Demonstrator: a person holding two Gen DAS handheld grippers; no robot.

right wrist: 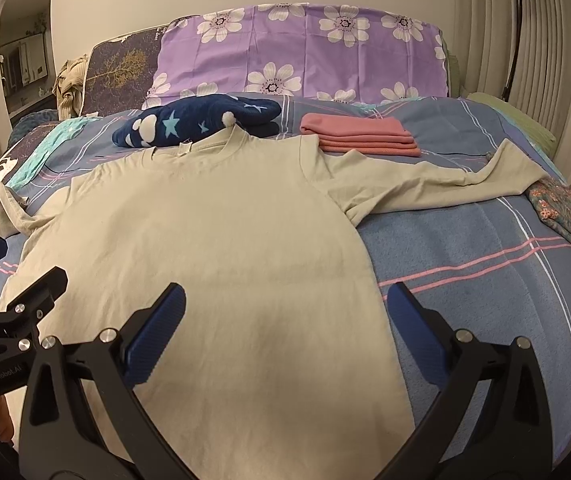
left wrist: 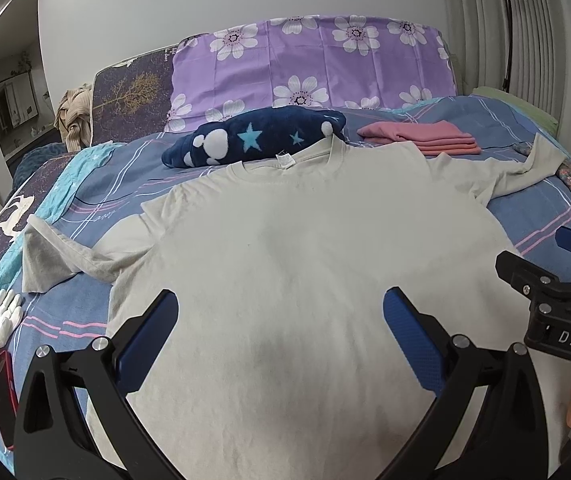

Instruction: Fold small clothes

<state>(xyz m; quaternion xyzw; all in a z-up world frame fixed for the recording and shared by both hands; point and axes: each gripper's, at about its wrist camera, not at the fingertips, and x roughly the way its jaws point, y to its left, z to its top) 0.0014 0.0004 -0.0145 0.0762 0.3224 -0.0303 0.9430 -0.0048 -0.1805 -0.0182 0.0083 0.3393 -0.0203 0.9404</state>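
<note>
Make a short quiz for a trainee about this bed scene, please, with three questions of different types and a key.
1. True or false: the beige T-shirt is already folded in half.
2. Multiple choice: what lies just beyond the shirt's right shoulder? A) folded pink cloth B) a shoe C) a book
3. Fill in: both the left hand-held gripper and the right hand-held gripper have their jaws ____.

Key
1. False: it lies spread flat, both sleeves out.
2. A: the folded pink cloth.
3. Open, with nothing between the fingers.
</note>
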